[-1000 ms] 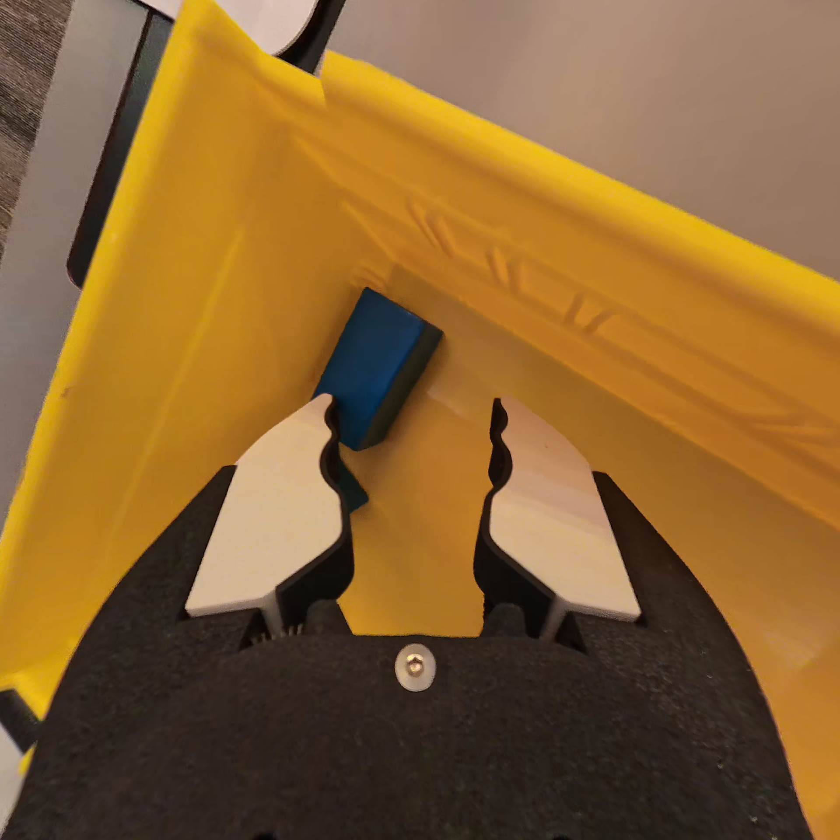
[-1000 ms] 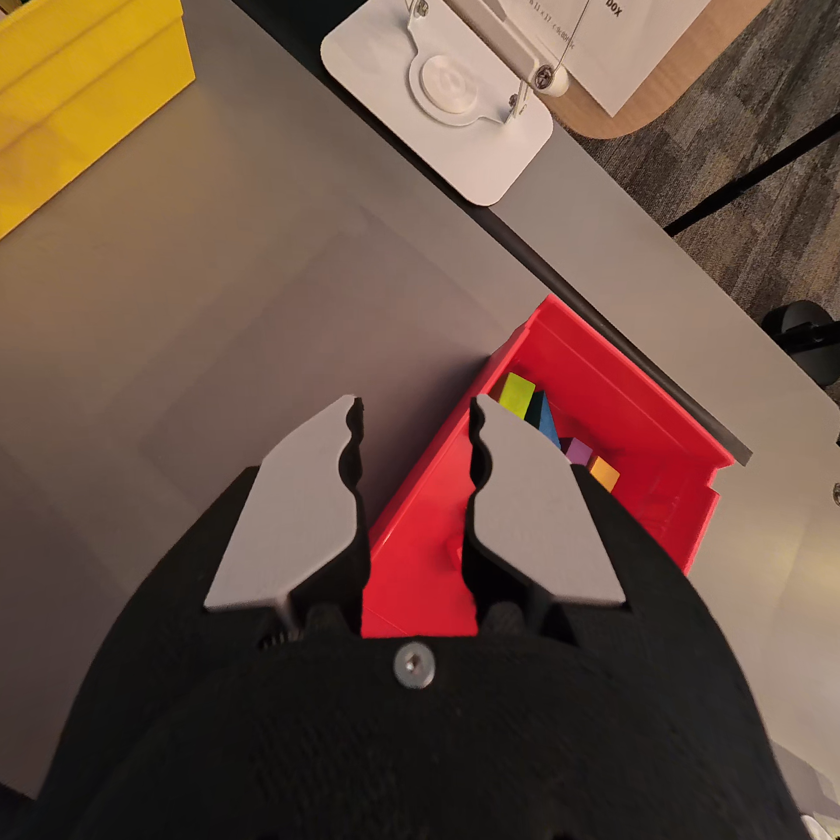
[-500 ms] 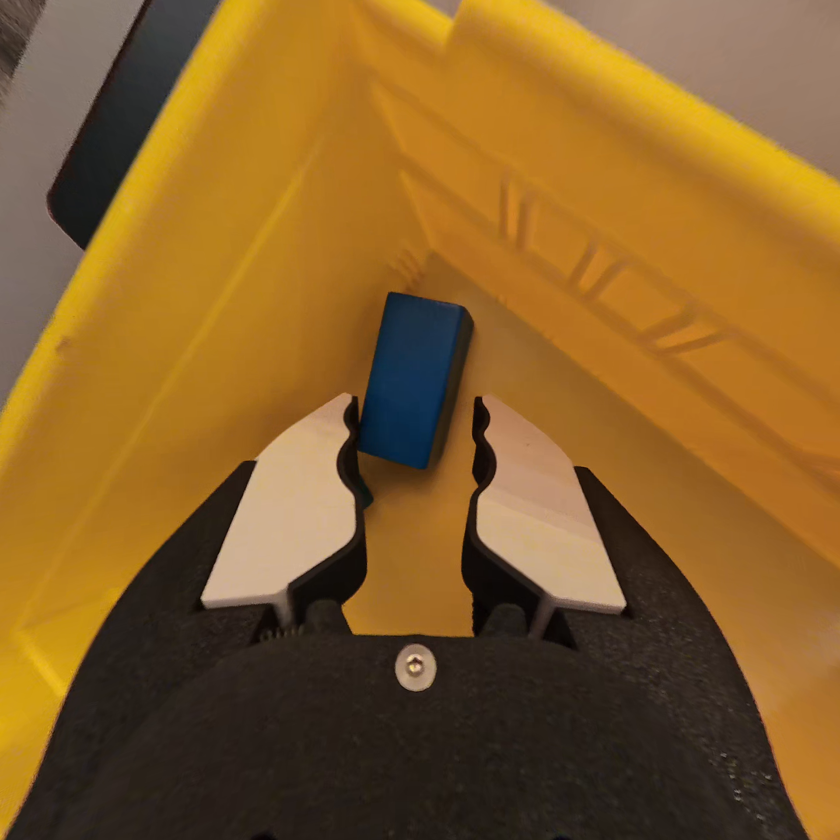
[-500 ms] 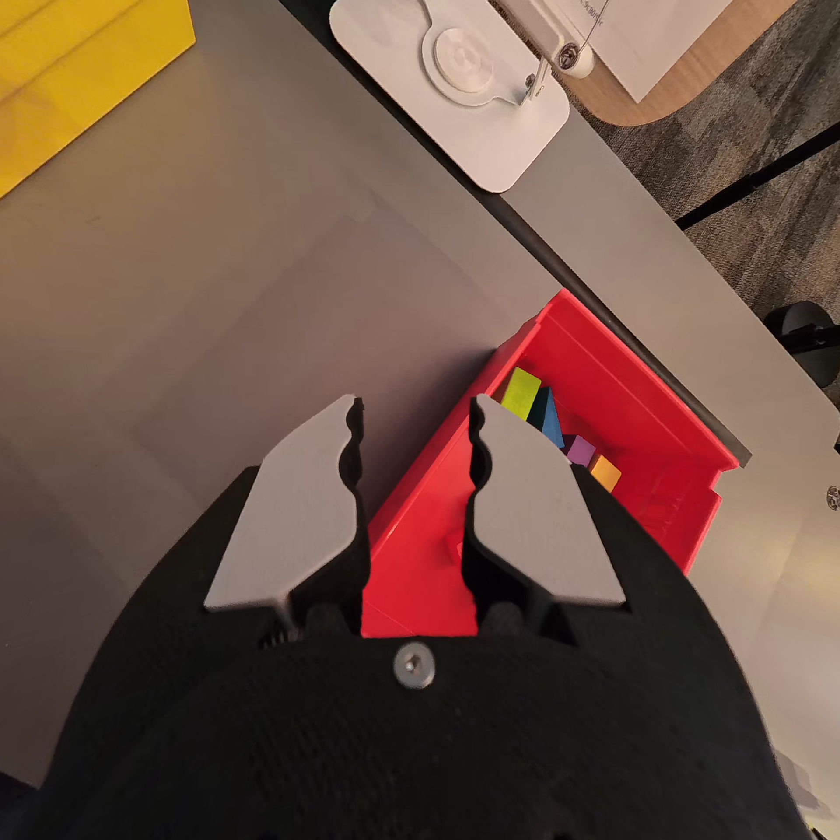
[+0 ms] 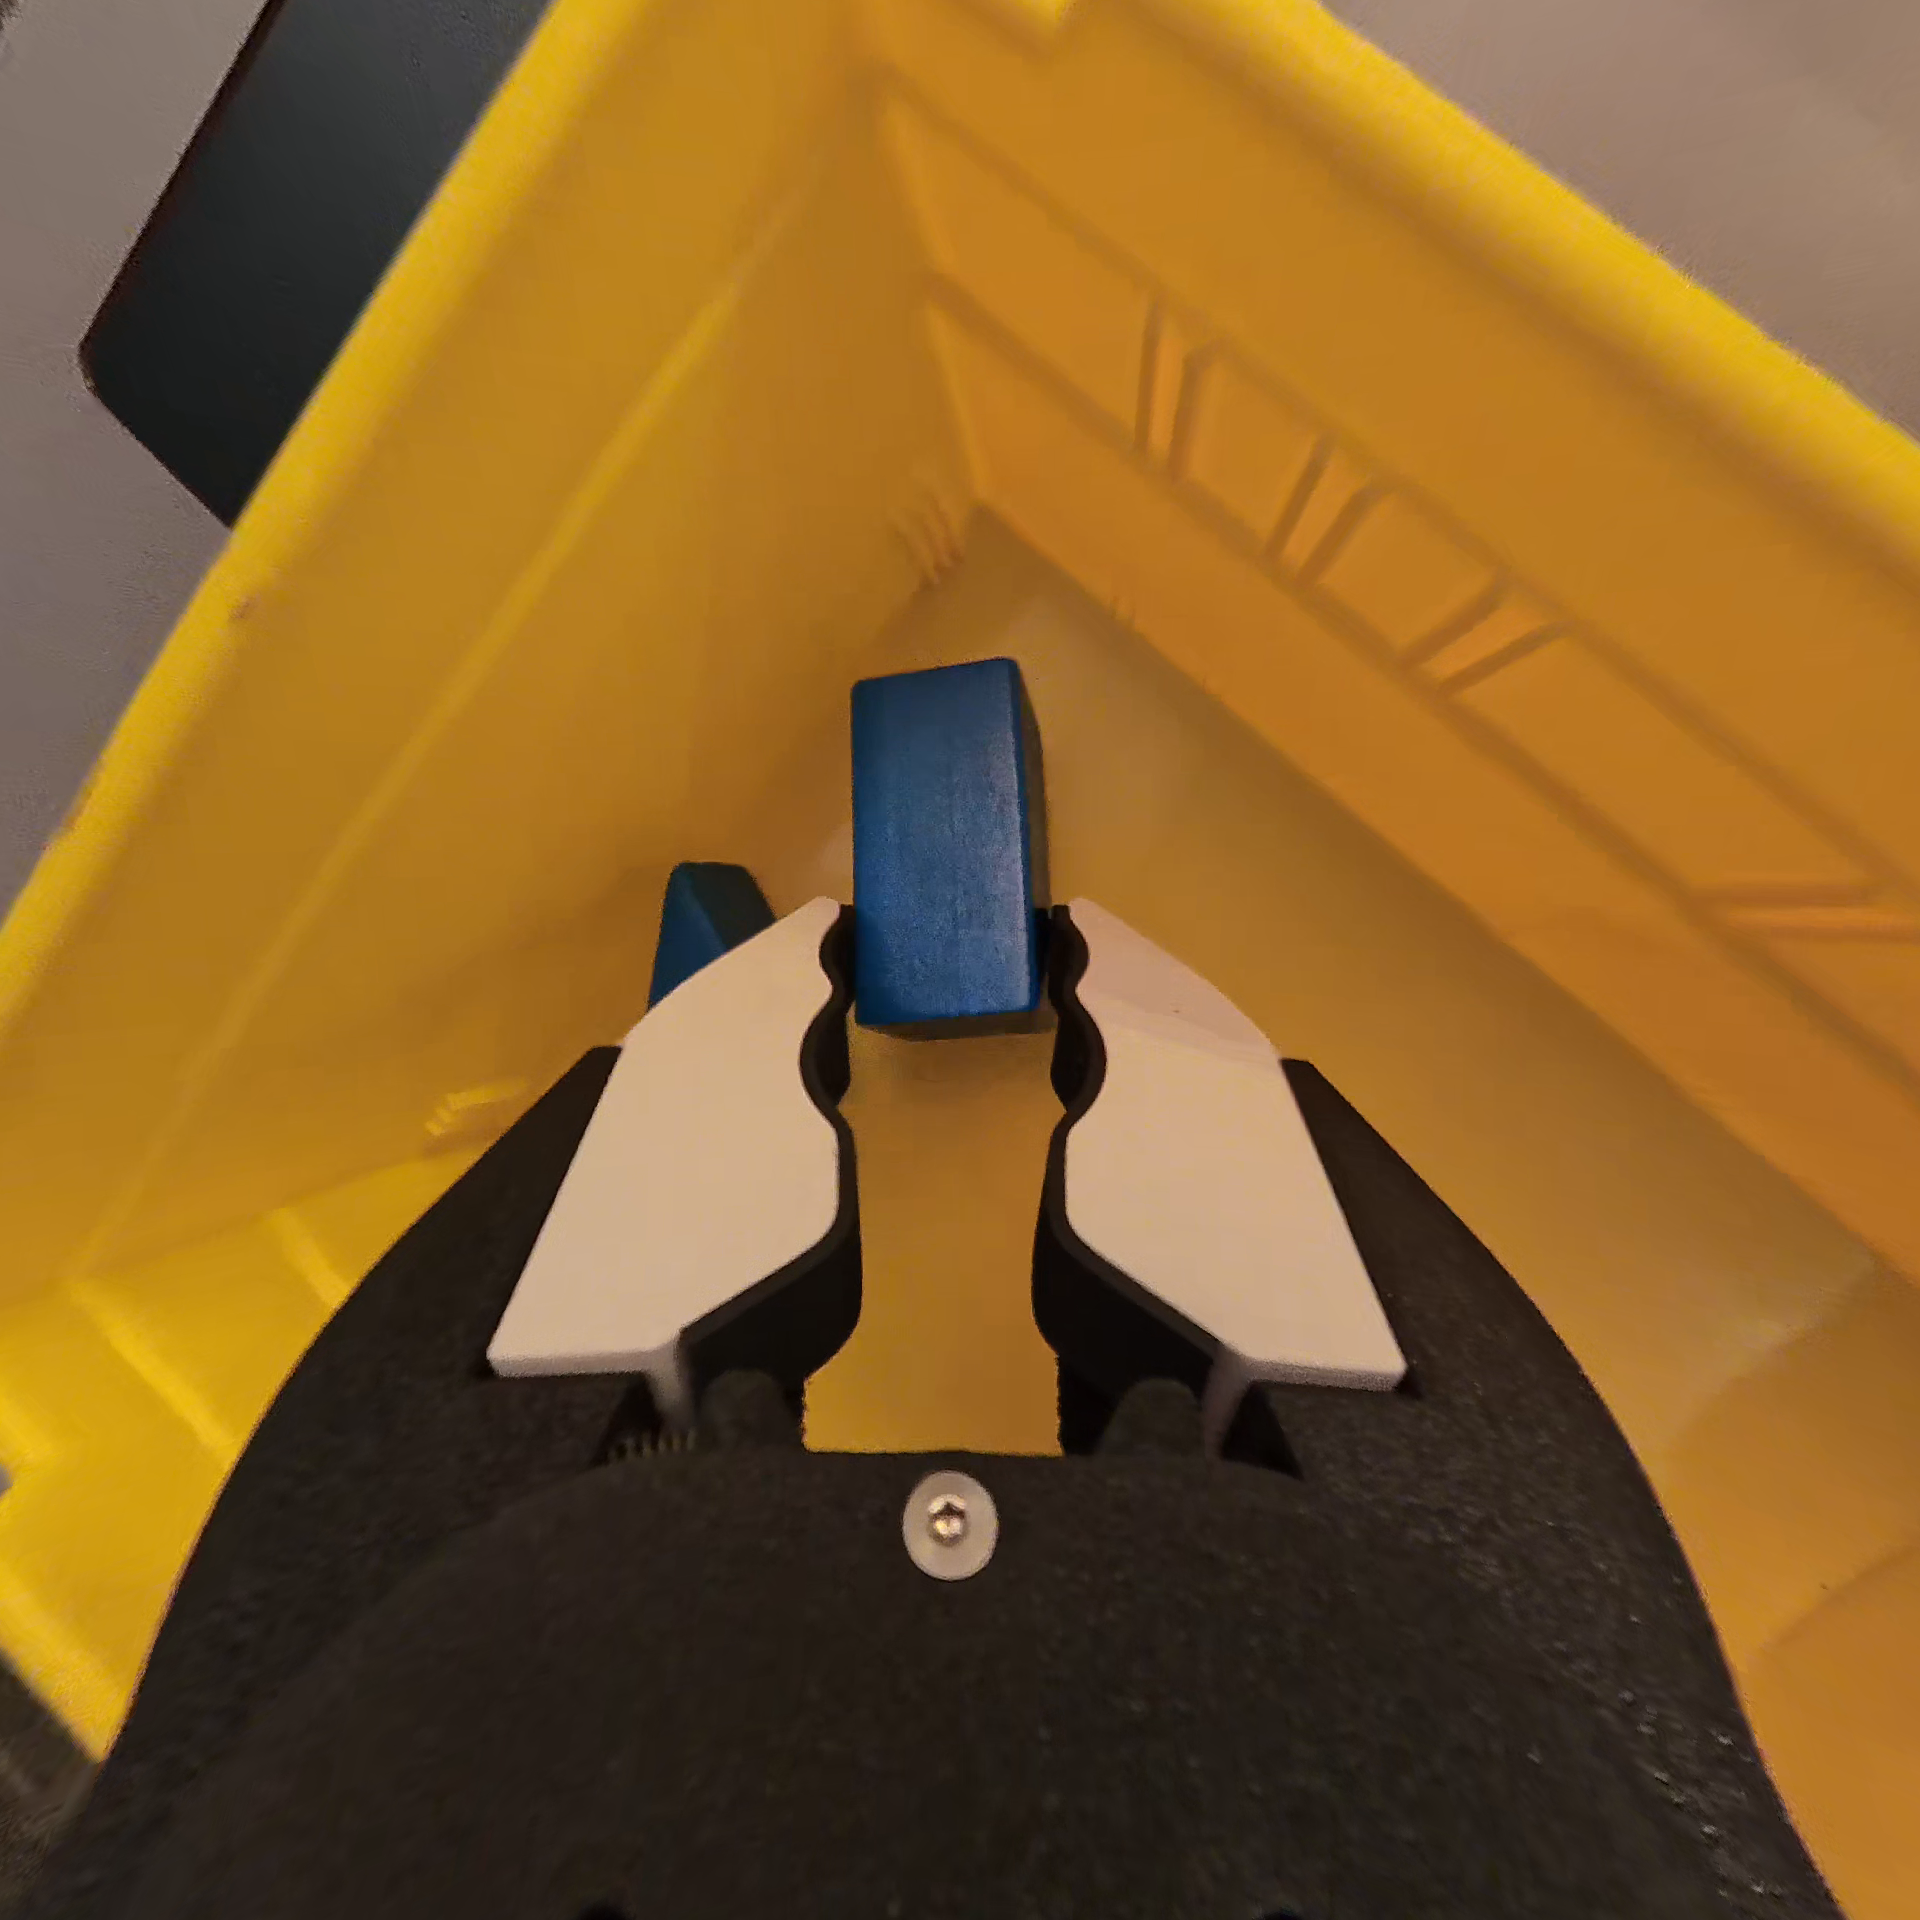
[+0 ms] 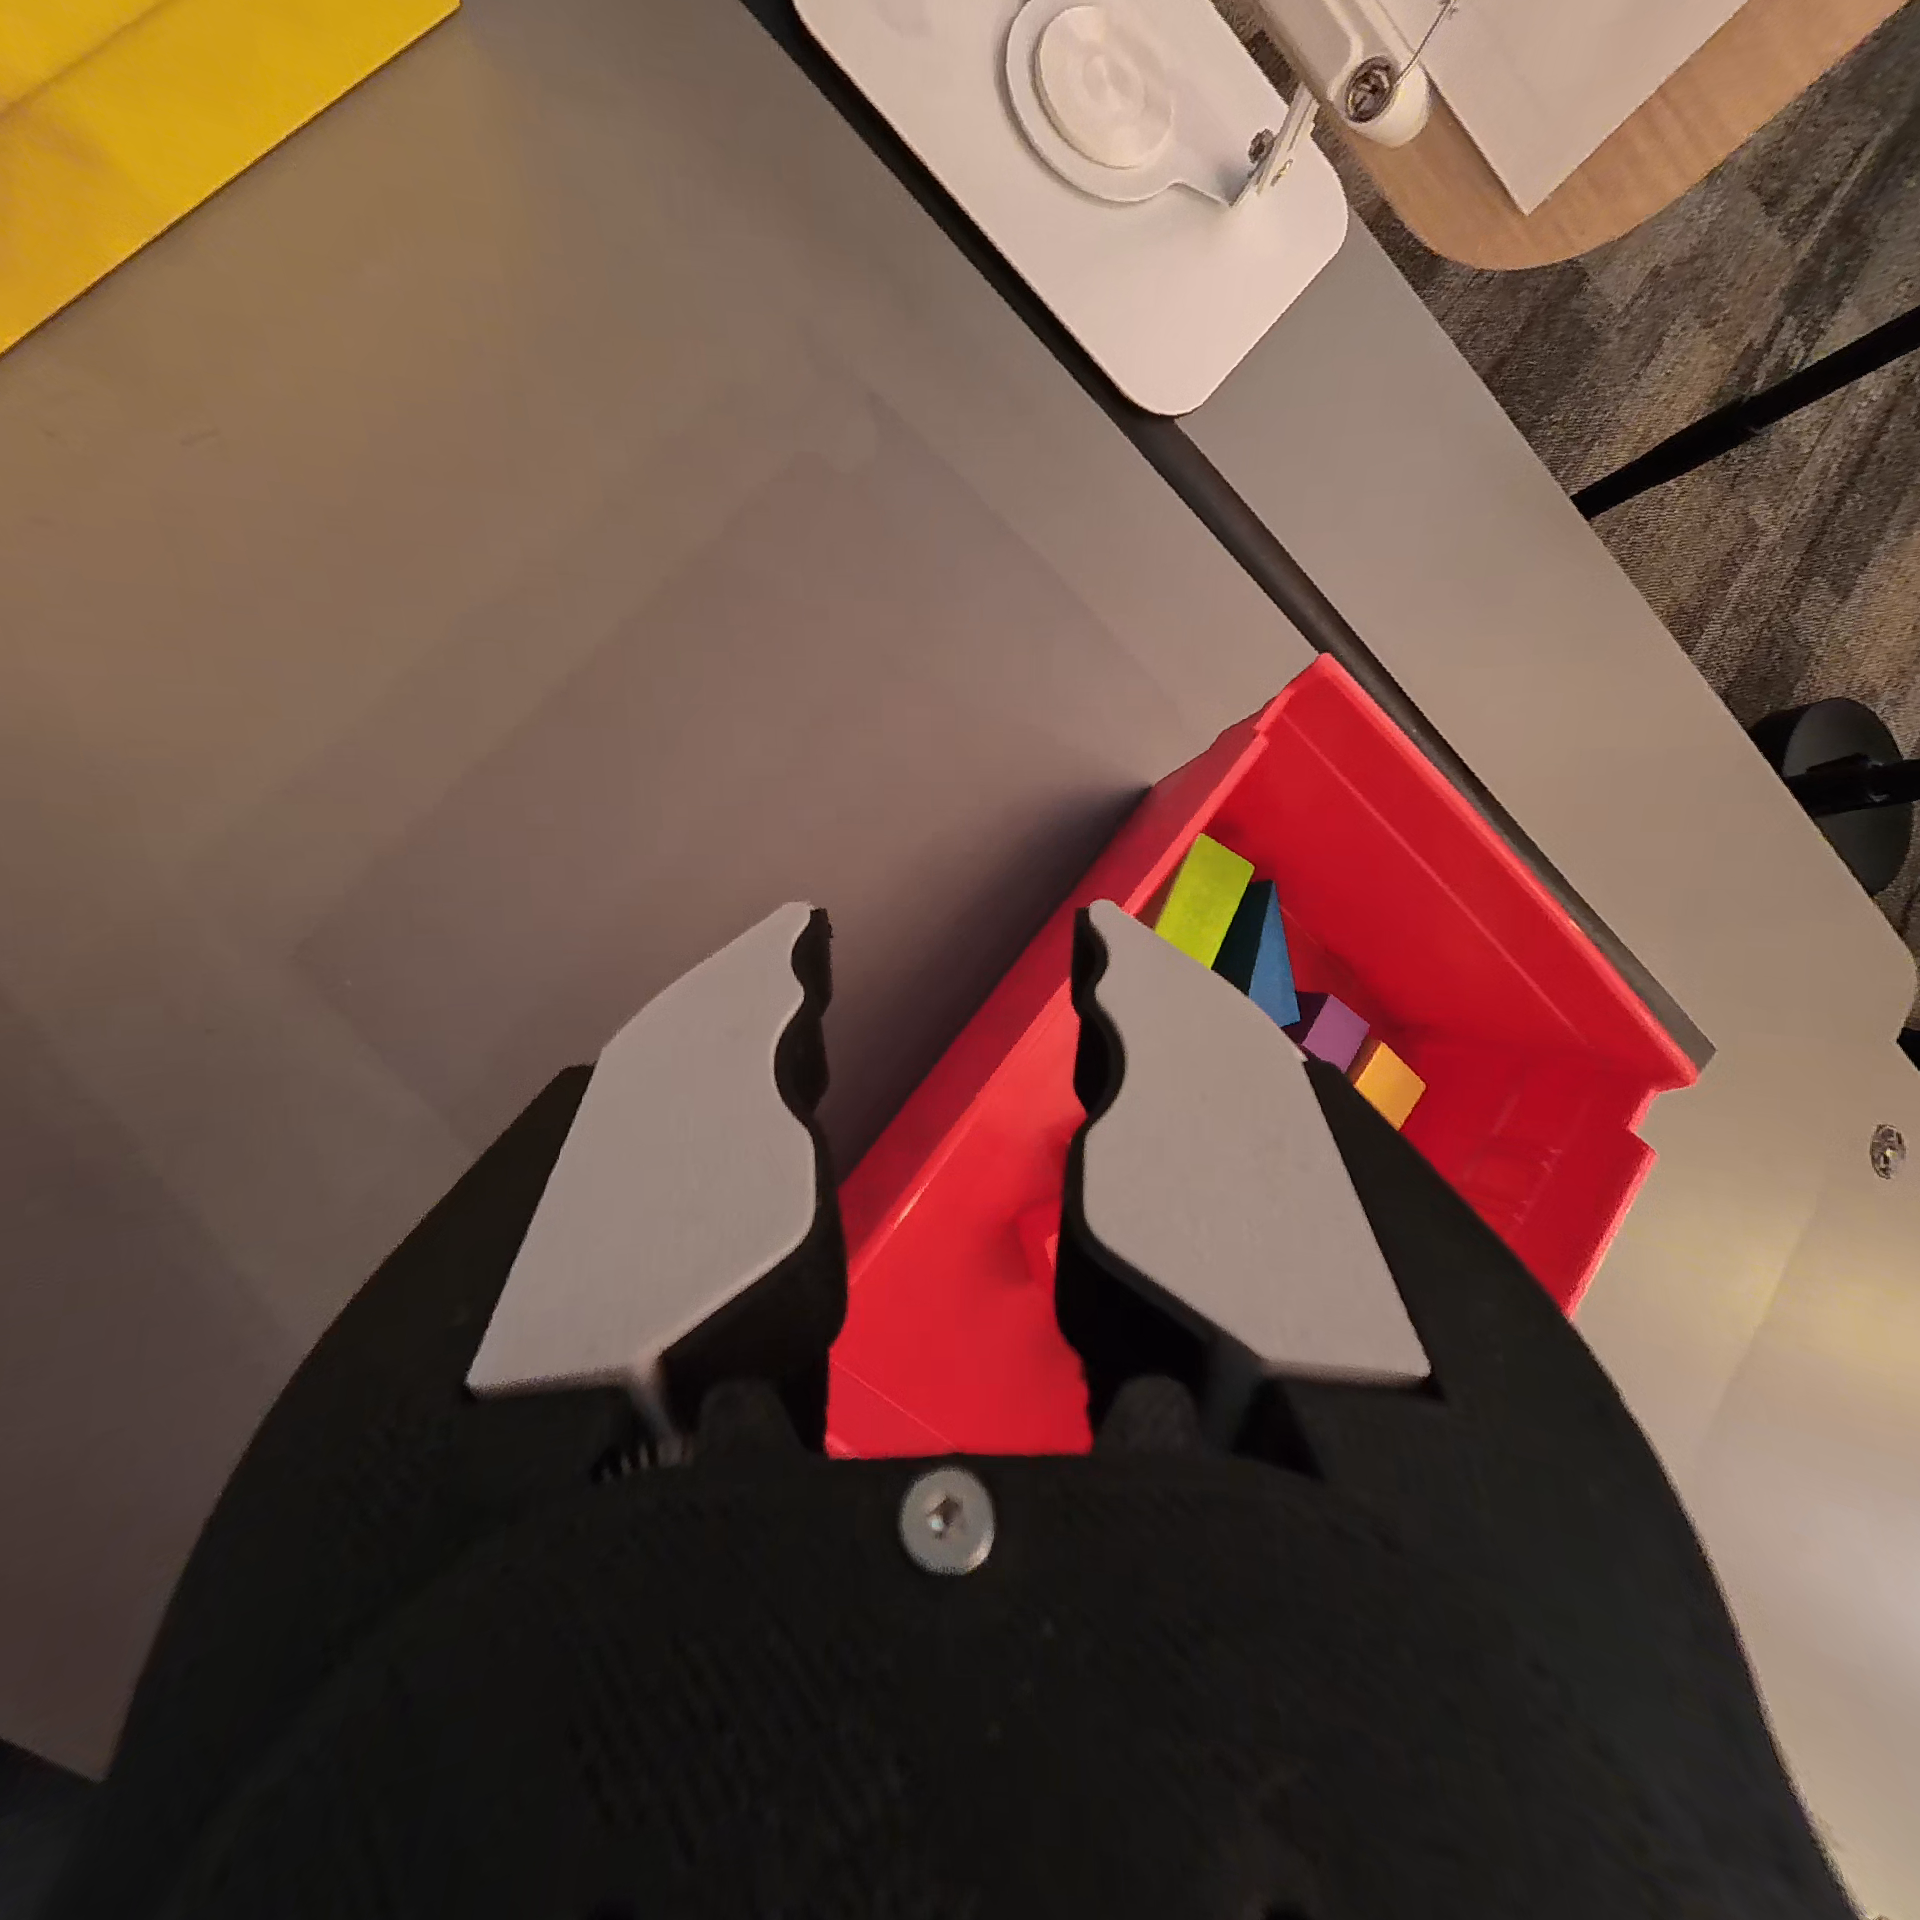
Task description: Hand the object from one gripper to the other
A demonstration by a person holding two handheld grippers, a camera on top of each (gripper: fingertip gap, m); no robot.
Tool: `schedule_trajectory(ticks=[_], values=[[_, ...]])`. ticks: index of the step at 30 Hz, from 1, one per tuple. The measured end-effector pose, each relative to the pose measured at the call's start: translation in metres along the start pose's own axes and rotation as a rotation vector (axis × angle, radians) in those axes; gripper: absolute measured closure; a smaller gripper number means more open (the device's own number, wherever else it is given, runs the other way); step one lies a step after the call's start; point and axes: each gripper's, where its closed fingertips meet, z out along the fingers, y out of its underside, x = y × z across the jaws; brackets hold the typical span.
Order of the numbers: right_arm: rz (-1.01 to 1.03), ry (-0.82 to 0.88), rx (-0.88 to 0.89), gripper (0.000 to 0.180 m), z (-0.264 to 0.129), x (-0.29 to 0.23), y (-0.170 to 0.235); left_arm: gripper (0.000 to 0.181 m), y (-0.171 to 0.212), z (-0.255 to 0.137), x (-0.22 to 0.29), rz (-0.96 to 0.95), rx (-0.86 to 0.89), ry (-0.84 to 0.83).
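Note:
In the left wrist view my left gripper [image 5: 945,920] is inside a yellow bin [image 5: 499,582], shut on the near end of a blue block [image 5: 940,842] that points away between the fingertips. A second blue piece [image 5: 701,920] shows behind the left finger. In the right wrist view my right gripper [image 6: 951,925] is open and empty above the grey table [image 6: 520,644], over the near wall of a red bin [image 6: 1455,977]. The red bin holds several coloured blocks: lime [image 6: 1205,899], blue [image 6: 1273,961], purple [image 6: 1335,1029] and orange [image 6: 1387,1081].
A white flat stand [image 6: 1091,177] with a metal clip lies at the table's far edge. A corner of the yellow bin [image 6: 135,135] shows at the top left of the right wrist view. Carpet floor and a black pole lie beyond the table on the right.
My left gripper has moved deeper into the yellow bin and closed on the blue block, which now lies straight between the fingers. The right gripper has drifted slightly and stays open.

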Motion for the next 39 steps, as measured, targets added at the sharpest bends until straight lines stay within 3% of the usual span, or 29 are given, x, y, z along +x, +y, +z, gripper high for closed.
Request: schedule_trajectory(ticks=[8, 12, 18, 27, 32, 37, 39], values=[[-0.053, -0.051, 0.033, 0.134, 0.008, -0.011, -0.009, 0.146, -0.025, -0.054, 0.008, 0.024, 0.156, 0.012], [-0.251, -0.172, 0.297, 0.134, -0.001, -0.04, -0.046, 0.146, -0.065, -0.102, 0.049, 0.172, 0.31, 0.06], [-0.455, -0.334, 0.656, 0.134, -0.032, -0.095, -0.081, 0.146, -0.116, -0.153, 0.155, 0.494, 0.485, 0.2], [-0.553, -0.392, 0.621, 0.13, -0.025, -0.126, -0.076, 0.146, -0.129, -0.147, 0.226, 0.702, 0.454, 0.25], [-0.574, -0.505, 0.575, 0.138, -0.016, -0.136, -0.064, 0.146, -0.129, -0.147, 0.238, 0.722, 0.457, 0.292], [-0.574, -0.508, 0.553, 0.143, -0.013, -0.137, -0.062, 0.146, -0.129, -0.144, 0.237, 0.728, 0.465, 0.274], [-0.543, -0.476, 0.535, 0.143, -0.011, -0.128, -0.063, 0.129, -0.136, -0.149, 0.232, 0.679, 0.501, 0.27]])
